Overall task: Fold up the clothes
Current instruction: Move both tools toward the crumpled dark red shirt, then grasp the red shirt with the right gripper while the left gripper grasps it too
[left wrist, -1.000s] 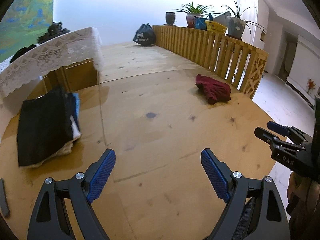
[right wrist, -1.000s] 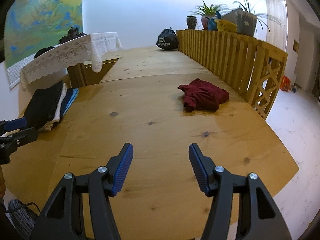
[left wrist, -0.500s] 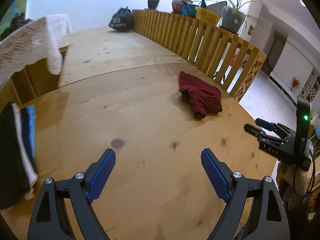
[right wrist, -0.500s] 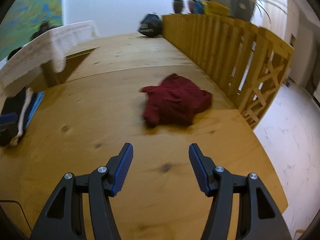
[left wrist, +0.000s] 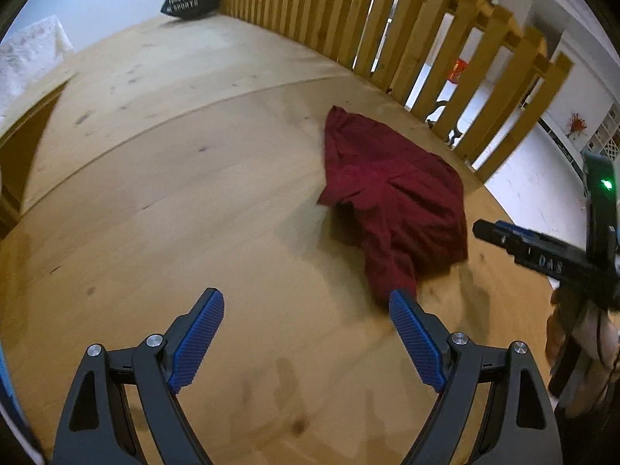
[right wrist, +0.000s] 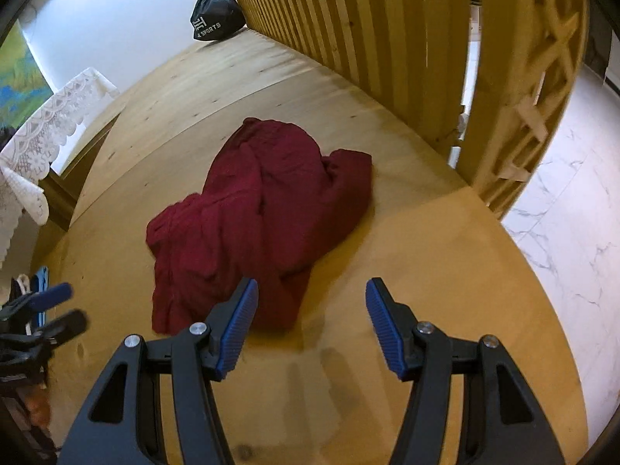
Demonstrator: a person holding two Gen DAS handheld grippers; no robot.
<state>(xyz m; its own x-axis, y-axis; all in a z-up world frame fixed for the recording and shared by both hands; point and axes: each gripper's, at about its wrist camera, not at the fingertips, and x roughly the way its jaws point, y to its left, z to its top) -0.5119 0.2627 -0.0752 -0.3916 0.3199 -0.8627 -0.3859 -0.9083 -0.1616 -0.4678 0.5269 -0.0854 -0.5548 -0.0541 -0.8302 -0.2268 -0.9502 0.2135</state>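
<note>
Both grippers have closed in on the garment over the last second, and both are empty with their jaws spread wide. Nearest, the left gripper (left wrist: 306, 306) hangs low over the wooden platform (left wrist: 162, 201), its right pad (left wrist: 414, 341) now just at the near tip of the crumpled dark red garment (left wrist: 391, 197), where a second ago that cloth lay far off across the boards. The right gripper (right wrist: 312, 300) has come in as well: its left pad (right wrist: 236, 325) overlaps the near hem of the red heap (right wrist: 255, 217) in its own view, though whether it touches cannot be told. The garment lies bunched and wrinkled near the platform's edge, beside the slatted wooden railing (left wrist: 407, 27), not folded. Judging by this approach from both sides, the hands are lining up to pick the cloth up by its near edge and spread it. Beyond, a black sports bag (right wrist: 215, 19) sits at the far end.
</note>
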